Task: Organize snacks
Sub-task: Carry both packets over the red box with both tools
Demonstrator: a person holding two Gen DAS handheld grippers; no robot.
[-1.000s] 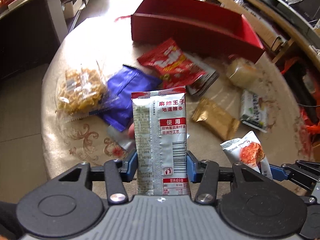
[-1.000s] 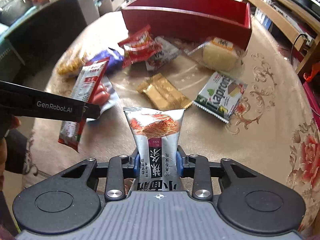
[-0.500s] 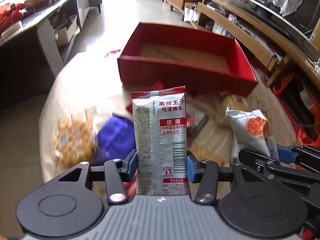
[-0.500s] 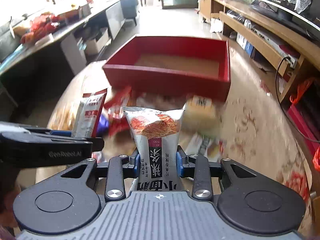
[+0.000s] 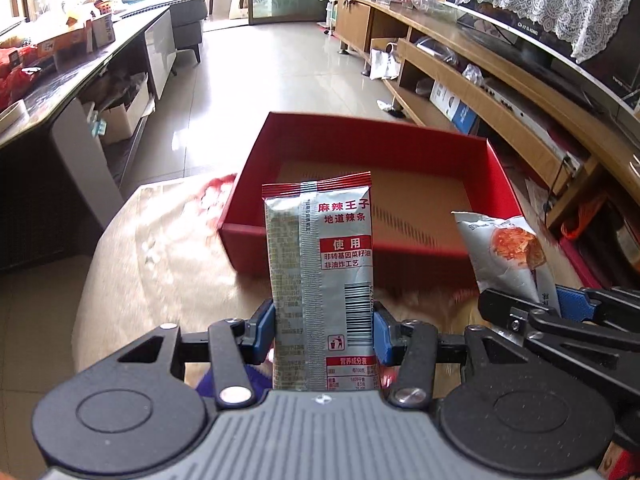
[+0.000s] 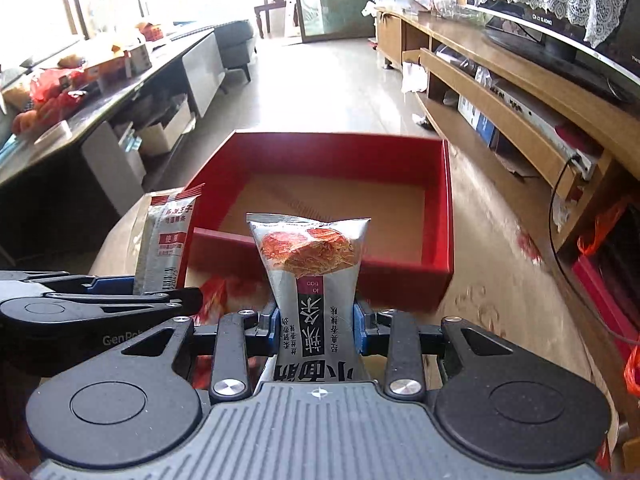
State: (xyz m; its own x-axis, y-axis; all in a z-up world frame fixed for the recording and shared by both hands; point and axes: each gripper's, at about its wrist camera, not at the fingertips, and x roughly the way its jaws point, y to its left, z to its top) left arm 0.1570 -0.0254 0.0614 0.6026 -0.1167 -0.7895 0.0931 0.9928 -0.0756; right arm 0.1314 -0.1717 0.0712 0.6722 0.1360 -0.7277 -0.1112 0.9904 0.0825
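My left gripper point(image 5: 324, 334) is shut on a tall silver packet with a red top edge point(image 5: 320, 264), held upright. The right gripper point(image 6: 316, 324) is shut on a silver pouch with a picture of red shreds point(image 6: 310, 268). Both packets hang above the table just short of the open red box point(image 5: 496, 164), whose brown floor shows nothing inside. In the left wrist view the silver pouch point(image 5: 504, 252) and the right gripper point(image 5: 560, 312) appear at the right. In the right wrist view the tall packet point(image 6: 166, 240) and the left gripper point(image 6: 100, 300) appear at the left.
The box point(image 6: 446, 208) stands at the far end of a round table with a beige flowered cloth point(image 6: 492, 280). A red packet point(image 6: 212, 292) and a purple one point(image 5: 212, 380) peek out under the grippers. A dark counter point(image 5: 48, 80) runs along the left, wooden shelves point(image 5: 500, 92) along the right.
Both grippers have risen and moved forward toward the red box, each still holding its packet. The loose snacks on the table have dropped out of view beneath them, and the box's inside now shows.
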